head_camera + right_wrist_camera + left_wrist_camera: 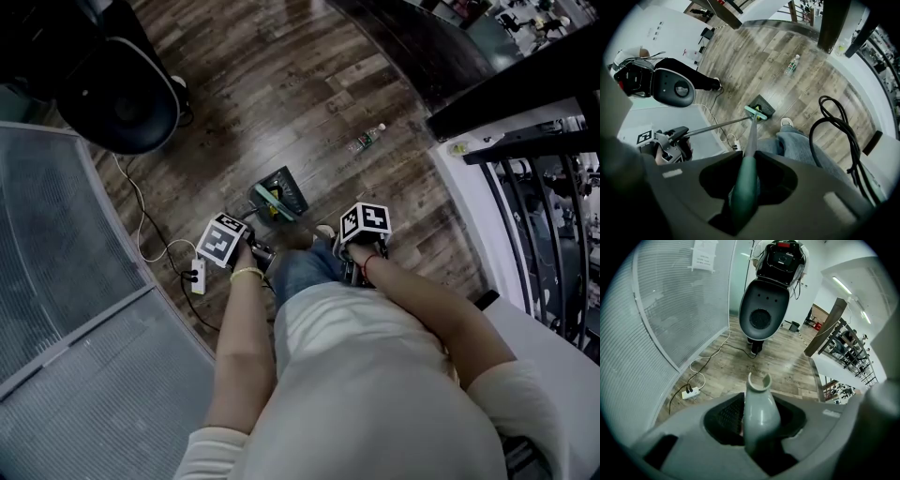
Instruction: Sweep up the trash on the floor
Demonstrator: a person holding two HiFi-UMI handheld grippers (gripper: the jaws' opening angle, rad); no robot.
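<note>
My left gripper [759, 423] is clamped on the dustpan handle [760, 401], a smooth pale-grey plastic tube that ends in a notched clip. My right gripper [744, 185] is clamped on the broom handle [751, 140], a tapered green grip that narrows into a thin shaft. The broom head [269, 201] touches the dark dustpan [288, 189] on the wood-plank floor [281, 84], near my shoe [324, 232]. A clear plastic bottle [367, 139] lies farther out, well apart from them. A white power strip [198, 277] lies beside the ribbed glass wall [56, 234].

Green broom handle [744, 187] (dustpan handle [761, 413] grey)
</note>
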